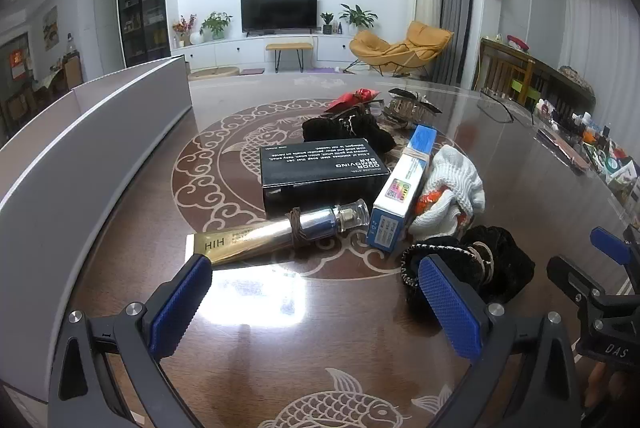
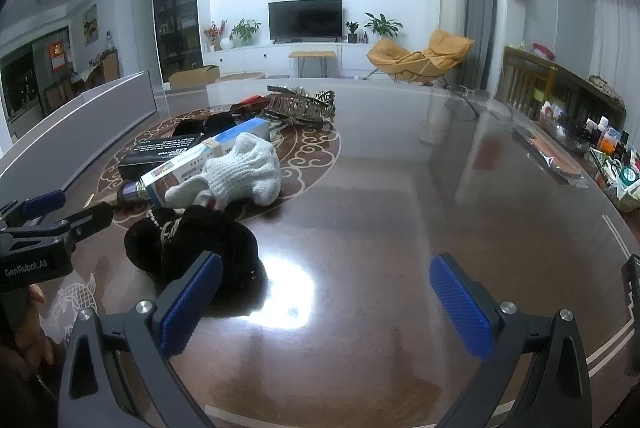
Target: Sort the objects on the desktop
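I have both sets of fingers spread wide and empty above the desk (image 1: 132, 212). My left gripper (image 1: 316, 304) faces the gold tube (image 1: 256, 238) and black box (image 1: 320, 168); my right gripper (image 2: 324, 302) hovers over bare wood beside the black velvet pouch (image 2: 200, 240).

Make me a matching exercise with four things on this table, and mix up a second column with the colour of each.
Things:
1. tube
2. odor removing bar box
3. knitted glove
4. pads of the left hand-held gripper

Colours:
A. white
B. blue
C. gold
D. black

Pairs: 1-C, 2-D, 3-A, 4-B
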The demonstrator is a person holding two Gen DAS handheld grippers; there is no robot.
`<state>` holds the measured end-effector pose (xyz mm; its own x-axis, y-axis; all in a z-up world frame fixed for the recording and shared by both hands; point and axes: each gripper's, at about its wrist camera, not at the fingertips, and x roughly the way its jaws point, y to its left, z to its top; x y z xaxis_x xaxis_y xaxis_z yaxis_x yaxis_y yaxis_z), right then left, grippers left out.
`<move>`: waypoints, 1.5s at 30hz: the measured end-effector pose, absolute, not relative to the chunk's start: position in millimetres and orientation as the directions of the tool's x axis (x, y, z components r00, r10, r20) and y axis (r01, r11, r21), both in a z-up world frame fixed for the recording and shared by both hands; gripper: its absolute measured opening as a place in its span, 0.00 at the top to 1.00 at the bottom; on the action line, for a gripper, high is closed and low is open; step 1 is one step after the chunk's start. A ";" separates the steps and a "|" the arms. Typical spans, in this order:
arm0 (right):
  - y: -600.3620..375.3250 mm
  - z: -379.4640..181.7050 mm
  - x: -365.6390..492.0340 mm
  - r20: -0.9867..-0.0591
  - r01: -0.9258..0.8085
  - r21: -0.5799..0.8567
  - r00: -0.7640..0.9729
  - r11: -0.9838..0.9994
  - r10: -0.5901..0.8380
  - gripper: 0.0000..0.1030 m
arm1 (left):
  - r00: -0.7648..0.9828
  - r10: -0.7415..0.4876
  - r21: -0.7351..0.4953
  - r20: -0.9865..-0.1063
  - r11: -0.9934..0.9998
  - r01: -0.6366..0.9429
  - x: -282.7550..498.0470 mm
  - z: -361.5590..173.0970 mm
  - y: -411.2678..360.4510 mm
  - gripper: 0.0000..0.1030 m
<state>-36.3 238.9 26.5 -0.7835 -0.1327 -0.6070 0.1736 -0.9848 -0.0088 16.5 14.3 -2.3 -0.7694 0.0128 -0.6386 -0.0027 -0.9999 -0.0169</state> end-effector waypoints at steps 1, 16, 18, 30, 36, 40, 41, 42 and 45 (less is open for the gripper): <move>238.9 26.0 -36.4 -0.608 0.175 -0.006 -0.782 -0.985 -0.135 0.00 | -0.772 0.014 -0.025 -0.636 -1.000 0.002 0.9 -2.8 8.8 0.00; 235.0 21.0 -36.1 -0.621 0.190 -0.008 -0.771 -0.982 -0.144 0.00 | -0.754 0.033 -0.063 -0.656 -0.998 0.012 -3.2 -3.7 -0.4 0.00; 234.7 21.2 -36.0 -0.620 0.191 -0.009 -0.771 -0.982 -0.144 0.00 | -0.748 0.038 -0.072 -0.662 -0.997 0.013 -3.5 -3.8 -1.2 0.00; 231.8 18.9 -37.0 -0.623 0.197 -0.009 -0.768 -0.980 -0.148 0.00 | -0.719 0.061 -0.121 -0.692 -0.992 0.032 -5.8 -6.9 -9.5 0.00; 231.6 17.7 -37.3 -0.624 0.200 -0.004 -0.766 -0.980 -0.154 0.00 | -0.705 0.060 -0.129 -0.707 -0.991 0.045 -7.8 -8.1 -9.5 0.00; 231.9 16.9 -38.3 -0.629 0.203 -0.006 -0.762 -0.979 -0.154 0.00 | -0.705 0.059 -0.126 -0.706 -0.991 0.043 -8.1 -8.3 -8.1 0.00; 231.6 16.5 -38.2 -0.630 0.204 -0.006 -0.761 -0.979 -0.154 0.00 | -0.713 0.066 -0.134 -0.698 -0.990 0.041 -8.3 -8.5 -8.8 0.00; 231.7 16.3 -38.3 -0.632 0.204 -0.007 -0.759 -0.979 -0.154 0.00 | -0.707 0.063 -0.131 -0.704 -0.991 0.042 -8.5 -8.4 -8.5 0.00; 230.5 15.3 -38.9 -0.638 0.204 -0.011 -0.756 -0.979 -0.150 0.00 | -0.716 0.071 -0.144 -0.694 -0.989 0.041 -8.6 -8.9 -9.6 0.00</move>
<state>-38.9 230.5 15.3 -0.7556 -0.1503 -0.6375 0.2038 -0.9789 -0.0108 -8.6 -9.6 -8.9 -0.7164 0.0714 -0.6941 0.0406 -0.9888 -0.1437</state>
